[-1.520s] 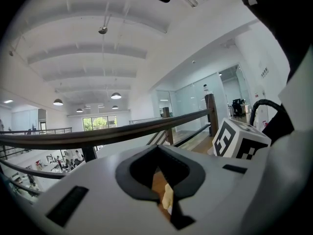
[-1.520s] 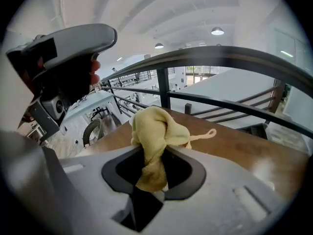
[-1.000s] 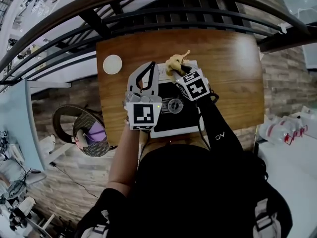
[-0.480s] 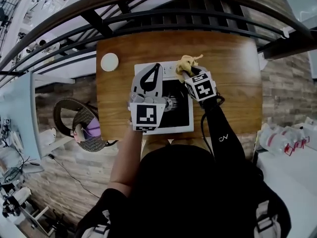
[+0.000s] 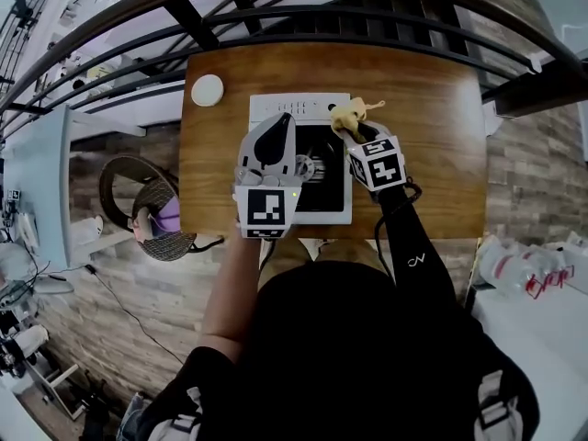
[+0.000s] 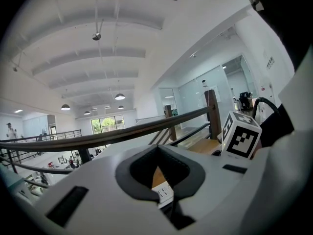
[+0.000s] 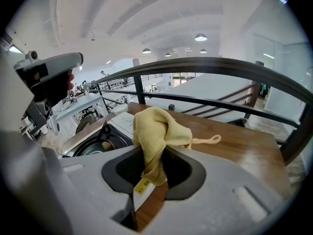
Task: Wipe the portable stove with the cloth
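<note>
The white portable stove (image 5: pixel 326 211) with its black burner top lies on the wooden table (image 5: pixel 427 145). My right gripper (image 5: pixel 356 134) is shut on a yellow cloth (image 5: pixel 349 115), which hangs at the stove's back right corner. In the right gripper view the cloth (image 7: pixel 155 130) bunches up out of the gripper (image 7: pixel 143 190), with the burner (image 7: pixel 100 146) to its left. My left gripper (image 5: pixel 283 122) hovers over the stove's left half, shut and holding nothing. In the left gripper view a bit of the white stove (image 6: pixel 164 194) shows past the closed gripper (image 6: pixel 167 200).
A small white round disc (image 5: pixel 207 90) lies at the table's back left corner. A dark metal railing (image 5: pixel 322 21) runs just beyond the table's far edge. A wicker chair (image 5: pixel 147 219) stands on the floor to the left.
My right gripper has carried the cloth rightwards along the stove's back edge, from its middle to the right corner. The left gripper stays over the stove's left side.
</note>
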A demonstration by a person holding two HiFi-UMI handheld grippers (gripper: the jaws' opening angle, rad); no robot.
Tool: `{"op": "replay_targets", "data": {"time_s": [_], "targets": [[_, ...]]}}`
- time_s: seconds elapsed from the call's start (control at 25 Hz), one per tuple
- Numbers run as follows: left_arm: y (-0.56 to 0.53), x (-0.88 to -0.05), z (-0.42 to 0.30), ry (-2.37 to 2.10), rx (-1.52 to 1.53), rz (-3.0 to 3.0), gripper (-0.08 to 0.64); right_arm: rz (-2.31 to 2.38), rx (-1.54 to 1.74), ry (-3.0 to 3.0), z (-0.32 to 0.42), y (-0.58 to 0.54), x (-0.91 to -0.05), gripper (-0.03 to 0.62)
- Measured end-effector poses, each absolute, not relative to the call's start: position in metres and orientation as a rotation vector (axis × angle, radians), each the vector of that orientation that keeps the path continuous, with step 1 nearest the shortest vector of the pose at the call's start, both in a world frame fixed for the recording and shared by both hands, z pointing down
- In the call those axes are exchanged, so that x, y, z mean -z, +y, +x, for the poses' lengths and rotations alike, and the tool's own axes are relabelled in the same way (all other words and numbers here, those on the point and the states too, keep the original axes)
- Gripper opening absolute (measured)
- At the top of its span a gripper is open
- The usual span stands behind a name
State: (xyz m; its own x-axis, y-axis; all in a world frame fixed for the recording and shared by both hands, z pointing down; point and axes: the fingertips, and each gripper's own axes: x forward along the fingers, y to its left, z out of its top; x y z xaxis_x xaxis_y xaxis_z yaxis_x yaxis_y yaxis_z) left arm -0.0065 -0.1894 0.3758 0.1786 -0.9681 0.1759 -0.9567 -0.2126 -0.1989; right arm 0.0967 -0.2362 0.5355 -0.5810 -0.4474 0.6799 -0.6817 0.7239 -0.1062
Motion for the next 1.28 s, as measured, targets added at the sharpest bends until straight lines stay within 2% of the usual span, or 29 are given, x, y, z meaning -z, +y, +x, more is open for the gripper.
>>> {"op": "replay_targets", "data": {"time_s": [0.68, 1.28], "targets": [[-0.118, -0.407, -0.006, 1.991, 0.447, -2.406, 0.005, 0.600, -0.443, -2.267, 0.117, -0.090, -0.560, 0.098], [-0.096, -0.425, -0.007, 1.984, 0.505, -2.441, 0.005, 0.457, -0.469, -2.209, 0.149, -0.029, -0.562, 0.098]]}}
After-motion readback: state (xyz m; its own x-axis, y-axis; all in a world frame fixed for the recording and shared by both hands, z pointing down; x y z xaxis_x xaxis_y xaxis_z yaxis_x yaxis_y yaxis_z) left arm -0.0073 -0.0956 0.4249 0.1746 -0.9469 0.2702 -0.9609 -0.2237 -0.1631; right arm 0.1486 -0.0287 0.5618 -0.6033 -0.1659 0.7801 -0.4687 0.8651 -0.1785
